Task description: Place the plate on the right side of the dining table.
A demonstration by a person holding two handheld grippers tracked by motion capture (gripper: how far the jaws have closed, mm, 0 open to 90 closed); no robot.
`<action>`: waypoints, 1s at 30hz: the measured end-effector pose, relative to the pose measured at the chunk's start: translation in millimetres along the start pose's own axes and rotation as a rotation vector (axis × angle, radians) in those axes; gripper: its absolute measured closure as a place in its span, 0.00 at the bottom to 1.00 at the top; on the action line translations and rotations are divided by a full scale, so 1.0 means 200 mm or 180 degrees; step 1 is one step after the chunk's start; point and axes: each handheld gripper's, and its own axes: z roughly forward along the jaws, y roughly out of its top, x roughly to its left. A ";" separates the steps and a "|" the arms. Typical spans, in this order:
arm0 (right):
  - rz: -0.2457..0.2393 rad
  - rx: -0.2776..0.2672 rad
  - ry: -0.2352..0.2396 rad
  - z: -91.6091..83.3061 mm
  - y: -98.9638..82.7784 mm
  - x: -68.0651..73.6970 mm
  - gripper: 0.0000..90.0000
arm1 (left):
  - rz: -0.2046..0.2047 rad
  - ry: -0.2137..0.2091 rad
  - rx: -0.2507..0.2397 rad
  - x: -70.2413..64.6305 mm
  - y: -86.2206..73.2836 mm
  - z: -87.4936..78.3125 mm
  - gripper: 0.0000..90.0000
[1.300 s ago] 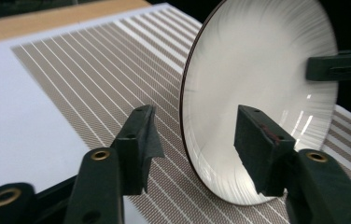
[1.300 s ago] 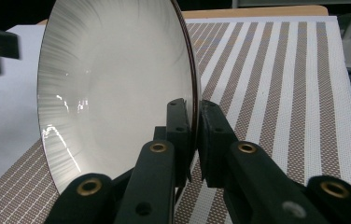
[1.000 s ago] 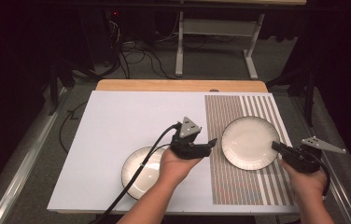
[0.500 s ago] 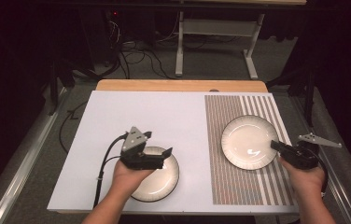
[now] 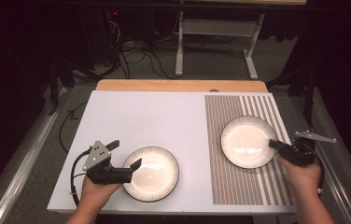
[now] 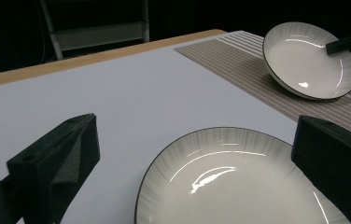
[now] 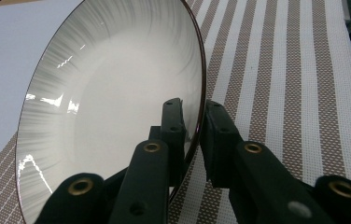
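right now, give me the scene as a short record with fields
surface: white table with striped mat on its right part
plate on mat: tilted, rim clamped by right tool
plate on white area: lying flat
left tool: open, jaws either side of that plate's near rim, not gripping

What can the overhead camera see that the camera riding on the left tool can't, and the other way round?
The high view alone shows both hands, the whole table and floor cables. The left gripper view alone shows, close up, the left tool open around the near plate, and the far plate tilted off the striped mat. Both show the two plates.
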 end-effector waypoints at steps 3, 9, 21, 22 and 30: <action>0.0028 0.0042 -0.0032 0.02 0.00 -0.01 0.90 | 0.0002 -0.0018 0.0017 0.00 -0.01 0.01 0.02; 0.0098 0.0103 -0.0088 0.03 0.00 -0.02 0.89 | 0.0025 -0.0022 0.0051 0.00 -0.02 0.02 0.02; 0.0231 0.0147 -0.0298 0.10 -0.05 -0.05 0.88 | 0.0030 0.0062 0.0097 0.04 -0.02 0.02 0.03; 0.0229 0.0143 -0.0302 0.10 -0.05 -0.05 0.87 | 0.0012 0.0050 0.0103 0.04 -0.02 0.02 0.03; 0.0110 -0.0007 -0.0379 0.07 -0.06 -0.04 0.73 | -0.0063 0.0007 0.0112 0.06 -0.04 0.03 0.03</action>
